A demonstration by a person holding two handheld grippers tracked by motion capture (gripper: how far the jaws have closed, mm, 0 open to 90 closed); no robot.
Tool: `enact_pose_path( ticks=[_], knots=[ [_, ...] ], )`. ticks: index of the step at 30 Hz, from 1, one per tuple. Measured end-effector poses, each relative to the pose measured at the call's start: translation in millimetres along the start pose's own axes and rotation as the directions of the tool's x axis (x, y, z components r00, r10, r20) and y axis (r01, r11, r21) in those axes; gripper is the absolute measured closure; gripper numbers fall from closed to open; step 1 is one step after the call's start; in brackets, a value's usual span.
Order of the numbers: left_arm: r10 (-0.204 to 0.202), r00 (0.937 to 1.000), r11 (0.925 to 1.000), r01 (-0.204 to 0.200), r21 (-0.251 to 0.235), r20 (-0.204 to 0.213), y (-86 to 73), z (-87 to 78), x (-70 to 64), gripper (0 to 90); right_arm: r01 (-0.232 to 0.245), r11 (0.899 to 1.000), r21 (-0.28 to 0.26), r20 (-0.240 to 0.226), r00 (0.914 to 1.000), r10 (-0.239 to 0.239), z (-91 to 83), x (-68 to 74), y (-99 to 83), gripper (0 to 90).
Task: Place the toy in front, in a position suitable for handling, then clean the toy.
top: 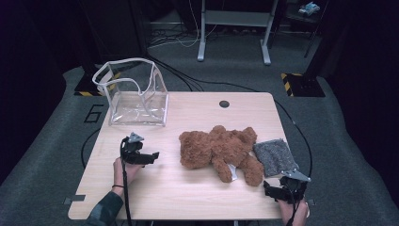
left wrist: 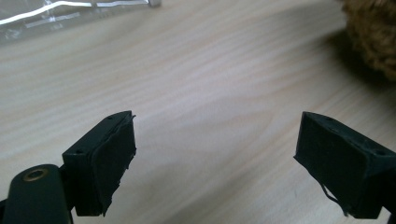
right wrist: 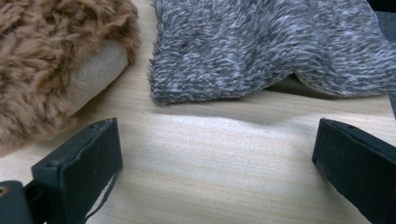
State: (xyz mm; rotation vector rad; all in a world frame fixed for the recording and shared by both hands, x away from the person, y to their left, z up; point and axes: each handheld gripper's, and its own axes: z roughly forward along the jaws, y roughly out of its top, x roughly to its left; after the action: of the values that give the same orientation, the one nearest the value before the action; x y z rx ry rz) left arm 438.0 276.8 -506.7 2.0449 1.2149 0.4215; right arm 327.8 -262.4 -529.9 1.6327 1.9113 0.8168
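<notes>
Both grippers (top: 153, 156) (top: 273, 190) gape beside teddy bear (top: 219, 150), grey cloth (top: 275, 157), clear bag (top: 136, 94).

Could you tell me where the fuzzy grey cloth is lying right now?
In the high view the fuzzy grey cloth lies at the table's right edge, against the brown teddy bear, just ahead of the open right gripper.

Wooden table (top: 188, 193), light grain, rounded corners.
- Clear plastic bag (top: 136, 101) with white trim: stands open on the table's far left corner.
- Round dark hole (top: 224, 103): in the table top, near the middle of its far edge.
- Grey carpet (top: 343, 155): all round the table.
- Painted "6" (top: 94, 113): on the floor just left of the table.
- Black cables (top: 188, 84): on the floor beyond the table.
- Grey metal frame (top: 235, 19): farther back.
- Yellow-black striped plates (top: 295, 84): beyond the table's far corners.
</notes>
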Motion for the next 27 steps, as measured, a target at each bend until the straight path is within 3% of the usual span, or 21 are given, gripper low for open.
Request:
enact_pose_path(
  ticks=[4, 11, 13, 14, 16, 19, 23, 27],
  knots=[
    [-0.017, 0.9997, 0.9997, 0.017, 0.017, 0.019, -10.7, 8.6, -1.4, 10.9, 0.001, 1.000, 0.001, 0.000, 1.0000, -0.001, 0.1, -0.1, 0.2, 0.5],
    [-0.015, 0.9997, 0.9985, 0.014, -0.052, -0.020, -21.1, 11.3, -9.7, 10.6, -0.002, 1.000, 0.002, 0.002, 1.0000, 0.002, 0.1, 0.1, 0.4, 0.8],
    [0.001, 0.9992, 0.9991, -0.003, -0.042, -0.040, -21.4, 11.4, -12.7, 10.8, -0.011, 1.000, -0.002, -0.010, 0.9999, 0.011, -2.5, -1.6, 1.8, 1.8],
    [0.029, 0.9980, 0.9991, -0.030, -0.029, -0.056, -21.1, 12.4, -14.9, 10.2, -0.016, 1.000, -0.009, -0.021, 0.9996, 0.016, -3.9, -3.6, 3.4, 1.3],
    [0.058, 0.9965, 0.9980, -0.059, -0.020, -0.061, -20.8, 13.5, -17.6, 9.0, -0.021, 0.999, -0.030, -0.047, 0.9987, 0.020, -11.0, -7.7, 11.2, 1.9],
    [0.058, 0.9965, 0.9980, -0.059, -0.019, -0.060, -20.8, 13.5, -17.5, 8.9, 0.008, 0.999, -0.036, -0.030, 0.9995, -0.010, -17.6, -11.4, 28.7, 2.6],
    [0.058, 0.9965, 0.9981, -0.059, -0.020, -0.060, -20.8, 13.5, -17.5, 8.8, 0.042, 0.999, 0.001, -0.011, 0.9991, -0.042, -9.6, -14.6, 50.7, 3.9],
    [0.057, 0.9966, 0.9981, -0.058, -0.020, -0.060, -20.9, 13.5, -17.6, 8.8, 0.011, 0.999, 0.047, -0.031, 0.9995, -0.009, 9.8, -18.9, 65.5, 6.5]
  ],
)
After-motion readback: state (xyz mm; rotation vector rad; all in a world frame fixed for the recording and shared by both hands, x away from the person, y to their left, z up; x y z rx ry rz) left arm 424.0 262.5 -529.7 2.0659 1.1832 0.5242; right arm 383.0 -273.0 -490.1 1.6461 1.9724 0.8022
